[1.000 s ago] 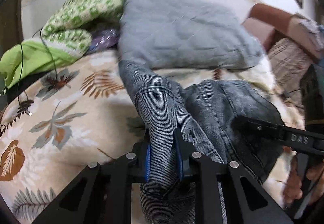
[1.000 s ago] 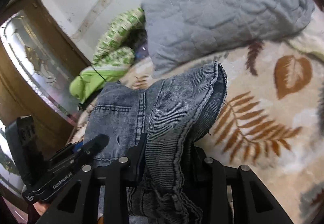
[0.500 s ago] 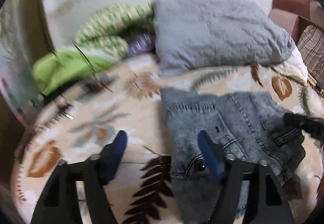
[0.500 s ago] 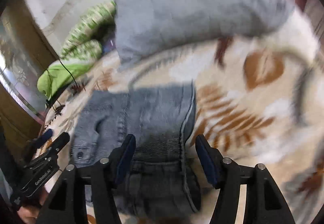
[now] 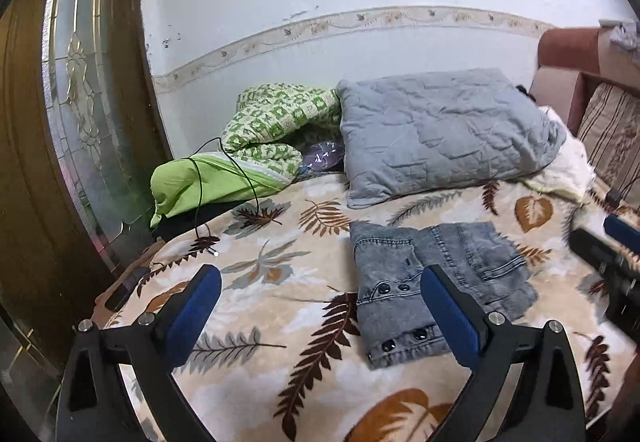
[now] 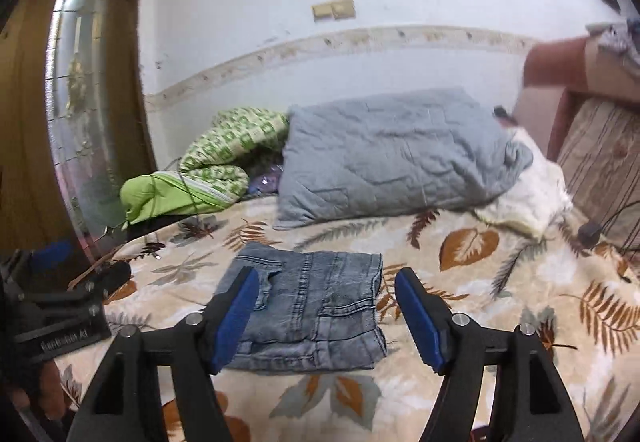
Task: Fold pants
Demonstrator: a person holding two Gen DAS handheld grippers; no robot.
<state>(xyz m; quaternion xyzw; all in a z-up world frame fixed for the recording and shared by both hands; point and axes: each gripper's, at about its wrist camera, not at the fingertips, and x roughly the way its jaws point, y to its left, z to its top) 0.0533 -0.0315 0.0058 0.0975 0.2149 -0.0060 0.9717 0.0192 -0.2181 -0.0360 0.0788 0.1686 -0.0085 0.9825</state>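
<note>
1. Two sets of tongs, both holding nothing: left tongs [image 5: 320, 306] spread wide, jaws opening further, only bed blanket [image 5: 280, 322] between the pads; right tongs [image 6: 326, 316] moderately wide, jaws opening too, pads clear of cloth though framing it in the right wrist view.
2. Pants [image 6: 308, 306] lying as a compact folded denim bundle, flat on the blanket, at 12 o'clock from right tongs, at 1 o'clock from left tongs. Probably centred there for open flat room around the fold.
3. Snap buttons [image 5: 394, 288] facing up along the near-left edge; layers stacked, hence the thick edge.
4. Both tongs off the fabric and above it; likely released so the bundle settles undisturbed.
5. Grey pillow [image 5: 440, 134] at 12 o'clock beyond the pants, apart from them; green quilt [image 5: 276, 126] at 11 o'clock, well apart.
6. Fold looks finished or near it, judging by shape; hidden layers unverifiable.
</note>
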